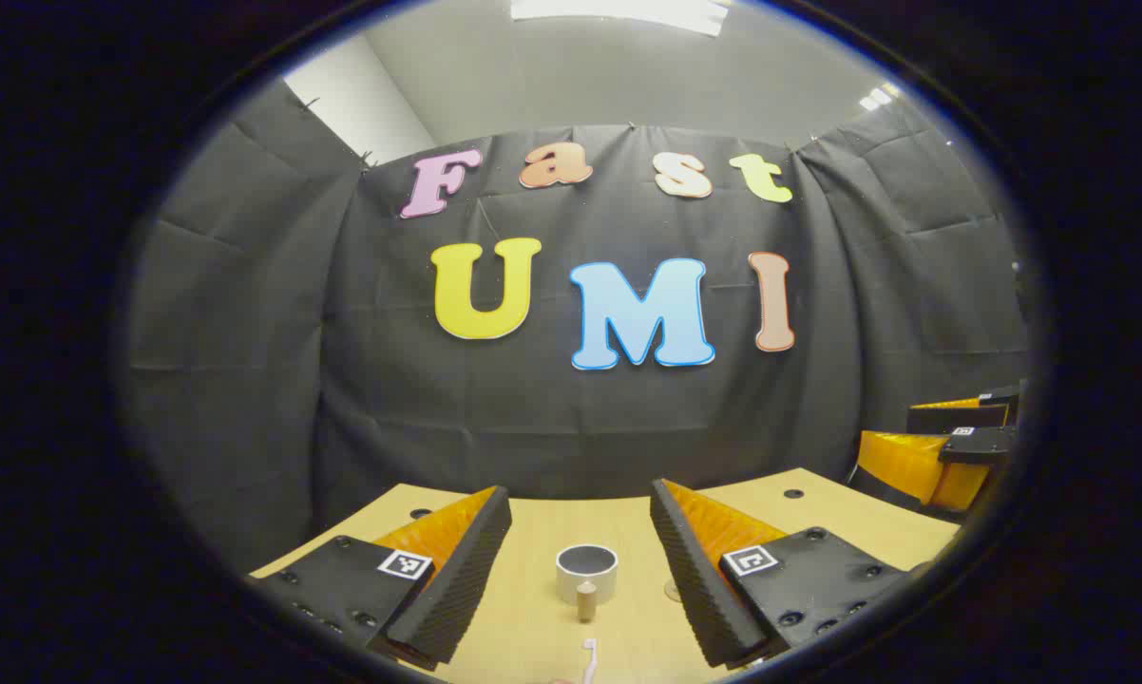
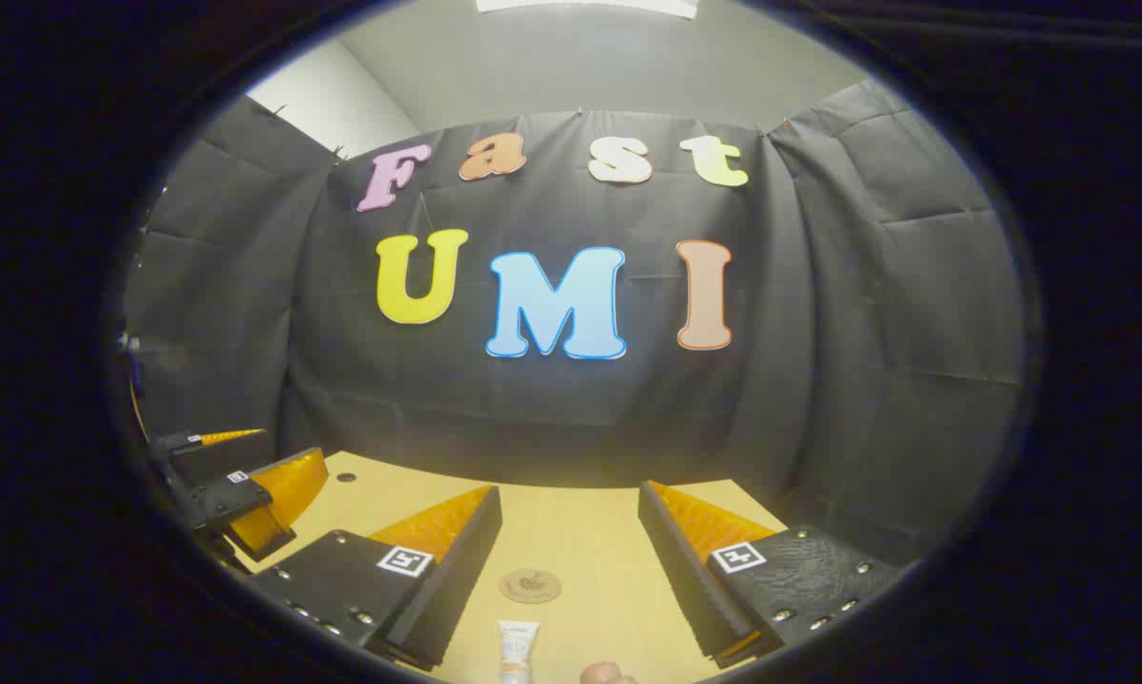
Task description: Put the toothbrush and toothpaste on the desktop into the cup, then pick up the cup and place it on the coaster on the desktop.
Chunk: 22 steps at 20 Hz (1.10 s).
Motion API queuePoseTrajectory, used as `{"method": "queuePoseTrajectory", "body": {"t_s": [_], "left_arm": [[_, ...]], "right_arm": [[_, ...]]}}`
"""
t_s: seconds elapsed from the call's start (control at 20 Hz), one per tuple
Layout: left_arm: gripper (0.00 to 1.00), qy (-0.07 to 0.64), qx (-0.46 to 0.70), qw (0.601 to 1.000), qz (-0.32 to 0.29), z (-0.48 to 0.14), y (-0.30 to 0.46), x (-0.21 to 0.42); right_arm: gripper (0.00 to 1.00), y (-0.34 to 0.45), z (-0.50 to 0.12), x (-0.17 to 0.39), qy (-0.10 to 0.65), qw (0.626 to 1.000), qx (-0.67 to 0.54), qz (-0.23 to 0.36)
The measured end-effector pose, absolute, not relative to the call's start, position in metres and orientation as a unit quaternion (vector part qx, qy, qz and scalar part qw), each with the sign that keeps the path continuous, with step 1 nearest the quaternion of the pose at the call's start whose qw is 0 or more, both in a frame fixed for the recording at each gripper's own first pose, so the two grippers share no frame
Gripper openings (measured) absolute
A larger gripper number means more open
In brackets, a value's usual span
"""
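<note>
Desk: the wooden desk (image 1: 799,518) runs under both tongs and back to the booth's cloth wall, with small dark holes dotted along its far edge.

Left tongs: the left gripper (image 1: 580,560) hangs just above the desk, jaws spread wide and nothing between them. In the right gripper view it sits well off to the left side, seen from the flank.

Right tongs: the right gripper (image 2: 569,556) is wide apart too, gripping nothing, low over the desk. In the left gripper view it peeks in at the far right edge.

Cup: the white cup (image 1: 586,572) stands upright, dead centre in the gap of the left tongs, ahead of the fingertips, dark inside.

Toothpaste: the toothpaste (image 2: 518,650) lies flat between the right tongs' fingers, close in at the bottom of the right gripper view, nearer than the coaster.

Coaster: the round brown coaster (image 2: 530,585) lies flat between the right tongs, a little left of centre, just beyond the toothpaste.

Peg: a small tan peg (image 1: 585,600) stands just in front of the cup, on the near side; I cannot tell what it is.

Toothbrush: the white toothbrush (image 1: 589,657) lies on the desk nearest the left tongs' camera, in line with the peg and cup.
</note>
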State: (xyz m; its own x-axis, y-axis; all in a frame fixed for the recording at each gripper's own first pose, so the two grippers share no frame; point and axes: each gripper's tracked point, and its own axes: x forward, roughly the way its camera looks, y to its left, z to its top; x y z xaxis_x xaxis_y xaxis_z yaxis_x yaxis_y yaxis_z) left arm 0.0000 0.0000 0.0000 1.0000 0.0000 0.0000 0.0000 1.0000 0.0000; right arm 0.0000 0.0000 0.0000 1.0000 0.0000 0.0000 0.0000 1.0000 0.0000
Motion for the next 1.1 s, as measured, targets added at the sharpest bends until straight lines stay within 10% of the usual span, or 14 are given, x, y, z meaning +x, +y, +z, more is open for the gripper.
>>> {"method": "queuePoseTrajectory", "body": {"t_s": [1.1], "left_arm": [[0.96,0.221,-0.022,0.974,-0.050,-0.135,-0.023,0.036]], "right_arm": [[0.92,0.044,-0.127,0.035,0.255,0.962,0.029,0.099]]}}
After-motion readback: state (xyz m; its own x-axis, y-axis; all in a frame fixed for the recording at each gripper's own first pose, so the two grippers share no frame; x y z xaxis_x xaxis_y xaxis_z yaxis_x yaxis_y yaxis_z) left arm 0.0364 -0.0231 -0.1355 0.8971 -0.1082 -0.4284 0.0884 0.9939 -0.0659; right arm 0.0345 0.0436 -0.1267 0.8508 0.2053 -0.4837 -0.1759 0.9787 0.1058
